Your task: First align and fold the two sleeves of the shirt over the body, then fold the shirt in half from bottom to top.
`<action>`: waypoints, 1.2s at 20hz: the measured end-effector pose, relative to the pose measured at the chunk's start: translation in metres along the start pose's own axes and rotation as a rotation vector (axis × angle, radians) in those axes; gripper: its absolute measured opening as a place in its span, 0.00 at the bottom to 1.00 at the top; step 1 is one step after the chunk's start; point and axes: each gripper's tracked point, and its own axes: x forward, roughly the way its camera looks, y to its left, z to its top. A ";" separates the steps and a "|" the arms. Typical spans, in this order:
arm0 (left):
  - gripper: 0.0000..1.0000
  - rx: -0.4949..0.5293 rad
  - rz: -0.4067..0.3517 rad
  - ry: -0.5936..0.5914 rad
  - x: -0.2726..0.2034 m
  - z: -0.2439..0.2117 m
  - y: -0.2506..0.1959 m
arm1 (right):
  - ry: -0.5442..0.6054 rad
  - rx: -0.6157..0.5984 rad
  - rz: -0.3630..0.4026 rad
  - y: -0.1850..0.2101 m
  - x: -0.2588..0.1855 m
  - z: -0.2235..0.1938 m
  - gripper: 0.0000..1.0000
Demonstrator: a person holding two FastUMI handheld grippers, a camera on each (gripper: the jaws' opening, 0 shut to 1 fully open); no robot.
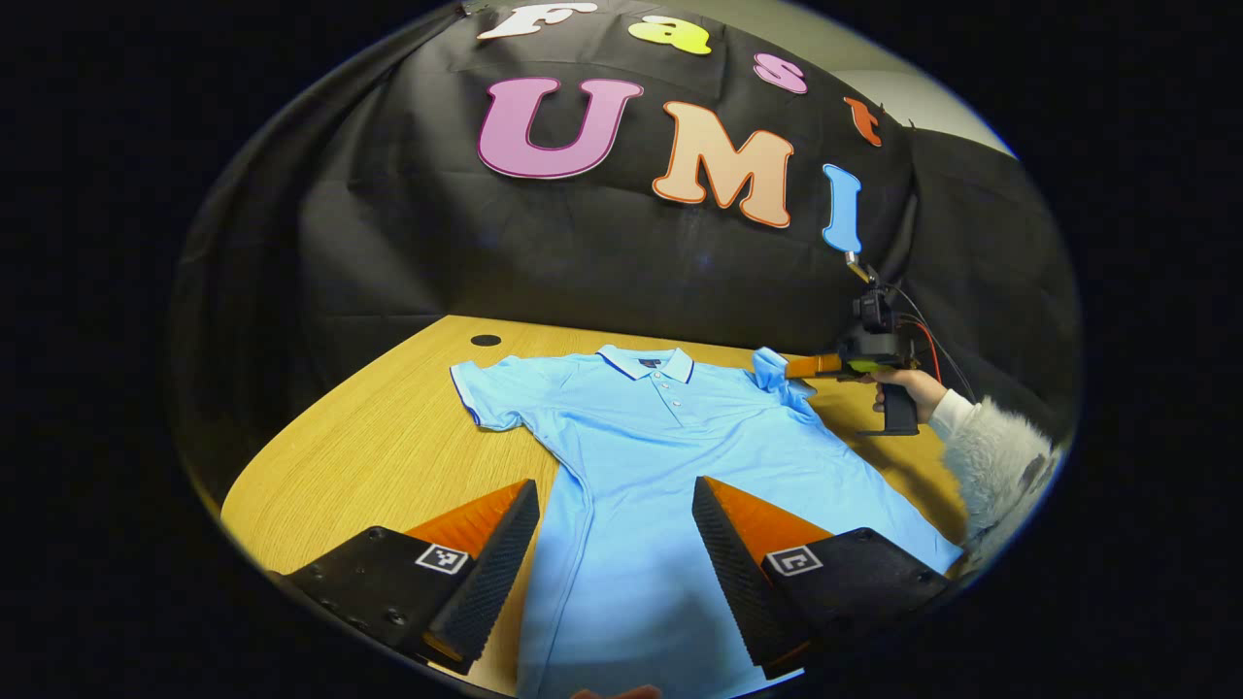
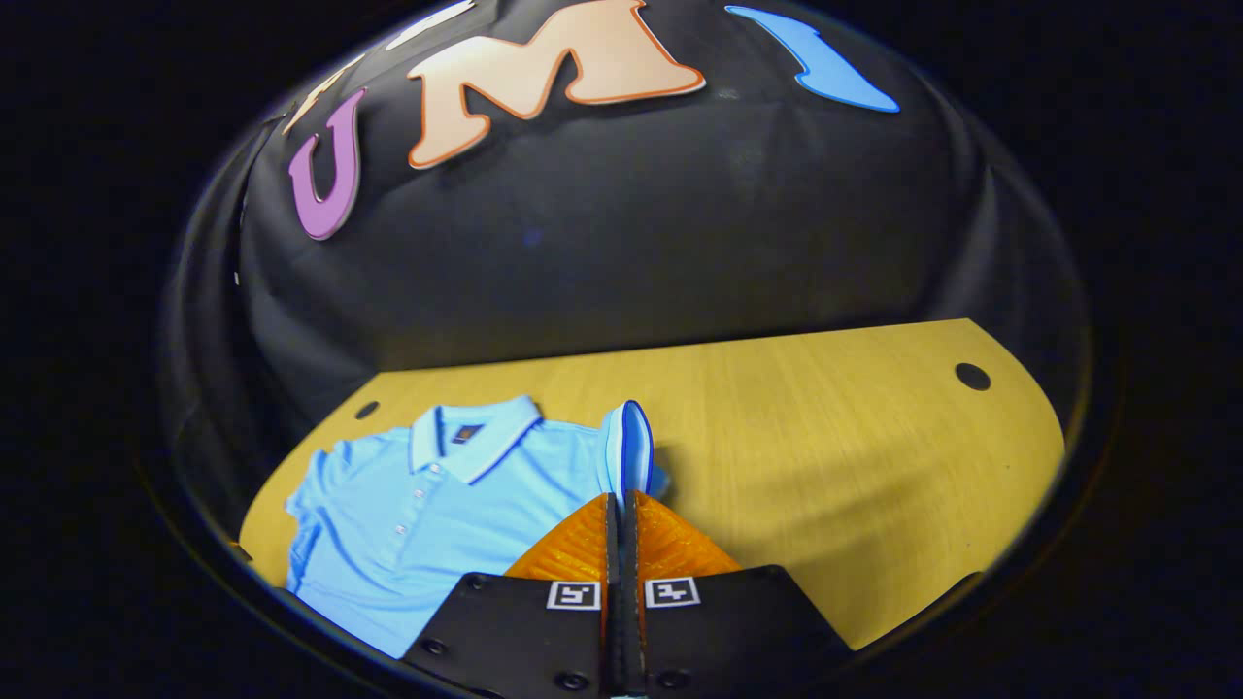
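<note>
I read both views as evenly lit from above; the wooden tabletop (image 2: 825,437) looks bright without glare. A soft shadow lies beside the raised sleeve (image 2: 629,442). Fisheye bending curves the tabletop's far edge and darkens the rims. The booth wall stays dim and slightly soft.

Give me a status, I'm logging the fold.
Right gripper shut on sleeve, lifted. Left gripper open over shirt. Other sleeve flat. Table unobstructed.
</note>
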 end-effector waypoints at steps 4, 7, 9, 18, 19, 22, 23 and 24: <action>0.95 -0.003 -0.007 -0.002 -0.001 0.001 -0.004 | 0.043 0.068 0.096 0.042 0.005 -0.016 0.02; 0.95 -0.009 -0.011 -0.001 0.001 0.000 -0.004 | 0.082 0.141 0.190 0.075 0.008 -0.031 0.02; 0.95 -0.014 -0.006 0.001 0.001 0.000 -0.002 | 0.091 0.142 0.233 0.093 0.007 -0.035 0.04; 0.95 -0.027 0.021 0.006 0.002 -0.001 0.009 | 0.063 0.099 0.348 0.126 -0.050 -0.030 0.97; 0.95 -0.029 0.032 0.006 0.003 -0.002 0.013 | 0.042 0.073 0.350 0.125 -0.061 -0.029 0.97; 0.95 -0.032 0.060 0.010 0.006 -0.003 0.023 | -0.002 0.005 0.343 0.113 -0.103 -0.042 0.97; 0.95 -0.032 0.063 0.014 0.008 -0.004 0.024 | -0.009 -0.006 0.345 0.109 -0.117 -0.049 0.97; 0.95 -0.032 0.064 0.021 0.009 -0.006 0.026 | -0.002 -0.012 0.342 0.102 -0.133 -0.058 0.97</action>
